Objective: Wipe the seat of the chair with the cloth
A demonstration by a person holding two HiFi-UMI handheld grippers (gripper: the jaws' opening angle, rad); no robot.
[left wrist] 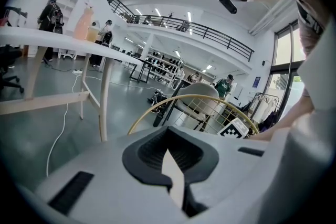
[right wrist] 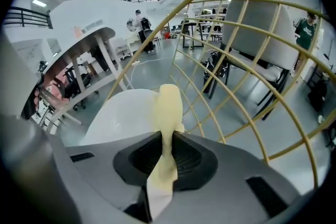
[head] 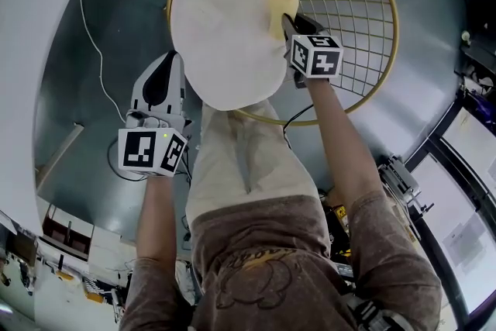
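Observation:
The chair's white round seat (head: pixel 225 35) lies below me, ringed at the back by a gold wire backrest (head: pixel 349 12). My right gripper (head: pixel 291 21) is over the seat's right rear edge, shut on a pale yellow cloth (head: pixel 280 8). In the right gripper view the cloth (right wrist: pixel 169 107) runs up out of the closed jaws (right wrist: pixel 168 141) and hangs over the seat (right wrist: pixel 123 113) beside the wire backrest (right wrist: pixel 236 60). My left gripper (head: pixel 165 62) is held off the seat's left edge, shut and holding nothing (left wrist: pixel 167 152).
A white table (head: pixel 39 12) stands at the left, with a thin cable (head: pixel 97 58) trailing on the grey floor. My legs (head: pixel 240 159) are against the seat's front edge. Another chair (left wrist: pixel 202 99) stands farther back in the hall.

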